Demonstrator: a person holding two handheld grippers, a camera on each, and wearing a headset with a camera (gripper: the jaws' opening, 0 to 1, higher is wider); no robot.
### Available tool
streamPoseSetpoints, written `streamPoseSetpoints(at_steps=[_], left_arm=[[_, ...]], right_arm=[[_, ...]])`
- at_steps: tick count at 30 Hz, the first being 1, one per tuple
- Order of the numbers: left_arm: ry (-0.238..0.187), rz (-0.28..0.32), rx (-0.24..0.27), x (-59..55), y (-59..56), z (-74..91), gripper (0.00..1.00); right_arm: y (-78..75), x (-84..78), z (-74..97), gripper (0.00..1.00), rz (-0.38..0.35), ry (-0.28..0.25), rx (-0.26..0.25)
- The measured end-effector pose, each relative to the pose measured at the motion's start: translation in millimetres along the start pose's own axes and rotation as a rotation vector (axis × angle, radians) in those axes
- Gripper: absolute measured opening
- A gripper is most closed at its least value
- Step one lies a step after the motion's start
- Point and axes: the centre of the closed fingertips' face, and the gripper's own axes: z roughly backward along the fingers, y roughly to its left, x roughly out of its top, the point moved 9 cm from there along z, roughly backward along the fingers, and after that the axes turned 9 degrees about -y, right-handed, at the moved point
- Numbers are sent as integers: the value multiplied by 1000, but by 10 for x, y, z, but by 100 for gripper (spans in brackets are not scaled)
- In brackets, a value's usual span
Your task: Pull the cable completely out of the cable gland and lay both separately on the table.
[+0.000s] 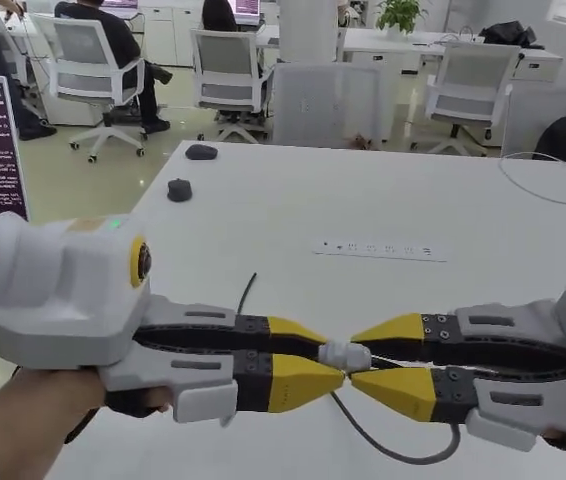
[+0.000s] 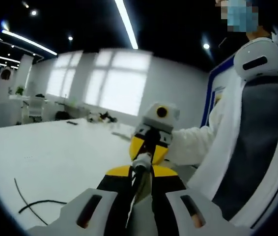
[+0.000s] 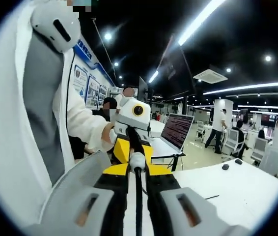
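Cable [image 1: 363, 436]: not out yet, so the pull is the step in hand. Table [image 1: 393, 200] has plenty of bare white top beyond the grippers for two separate drop spots. Left gripper [image 1: 334, 357] and right gripper [image 1: 353, 357] meet tip to tip in the air over it. Left looks clamped on the cable gland [image 1: 347, 354]. Right looks clamped on the cable just beside it, with the cable running back between its jaws in the right gripper view. Exact contact at the tips is hard to read. Grey slack hangs below the tips and loops off under the right gripper. Gland is small and white, sitting right between the yellow tips. My take: hold the gland firm and pull the cable straight along the gland's axis, no sideways bend. Right grip sits tight against the gland, so expect to regrip along the cable until the tail clears. Watch the slack for snags.
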Motion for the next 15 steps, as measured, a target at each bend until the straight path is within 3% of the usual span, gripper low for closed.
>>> streamPoseSetpoints(at_steps=[1,2,3,4,6,9,15], left_arm=[[5,-30,5,5,5,3,14],[9,-63,10,12,11,7,14],[7,-103,14,28,9,15,15],[7,-124,20,42,9,23,15],[1,-180,24,84,-3,35,15],[16,-261,29,128,-12,44,15],[25,-291,27,129,-15,34,15]], right_arm=[[-12,-5,4,12,-54,-3,-10],[-24,-5,10,16,-164,-17,-18],[-38,-6,13,23,-217,-32,-32],[-59,-3,21,28,-225,-49,-42],[-73,-18,52,22,-230,-40,-48],[-75,-36,60,25,-340,-54,-79],[-61,-36,27,22,-407,-85,-86]])
